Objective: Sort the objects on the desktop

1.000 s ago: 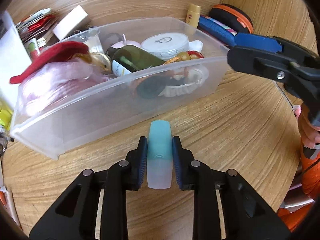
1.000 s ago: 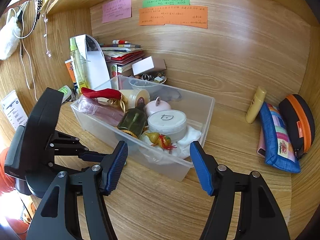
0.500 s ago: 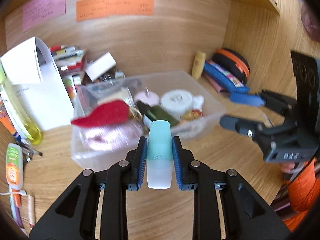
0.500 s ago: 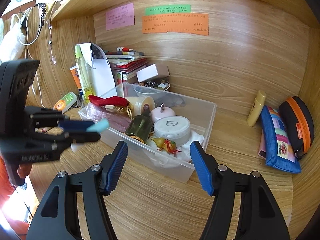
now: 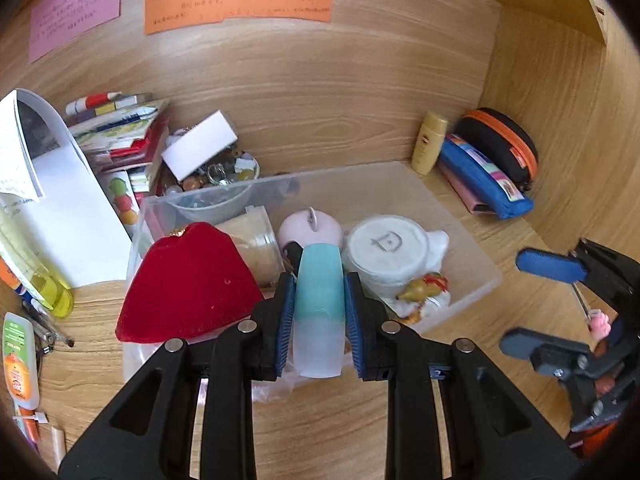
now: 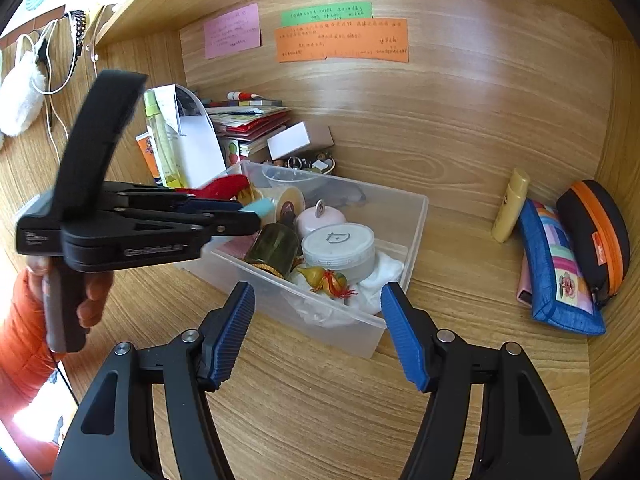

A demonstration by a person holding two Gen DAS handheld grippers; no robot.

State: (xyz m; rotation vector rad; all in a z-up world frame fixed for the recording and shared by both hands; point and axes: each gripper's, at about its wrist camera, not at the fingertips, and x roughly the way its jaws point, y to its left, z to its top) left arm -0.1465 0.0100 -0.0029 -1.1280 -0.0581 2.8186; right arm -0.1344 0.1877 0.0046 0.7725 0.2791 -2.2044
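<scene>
The left gripper (image 5: 319,312) clamps a small tube (image 5: 319,312), teal on top, frosted below, over the clear bin's (image 5: 472,256) near edge; the right gripper (image 6: 318,332) gapes wide.

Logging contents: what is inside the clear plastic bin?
In the clear plastic bin: red velvet pouch, white round jar, green glass bottle, pink lidded pot. Lower layers are covered.

Black angular gripper (image 6: 318,330) frames, ribbed blue jaws, silver screws; orange sleeve (image 6: 18,344) (puffy, quilted) above bare fingers (image 6: 94,296)
</scene>
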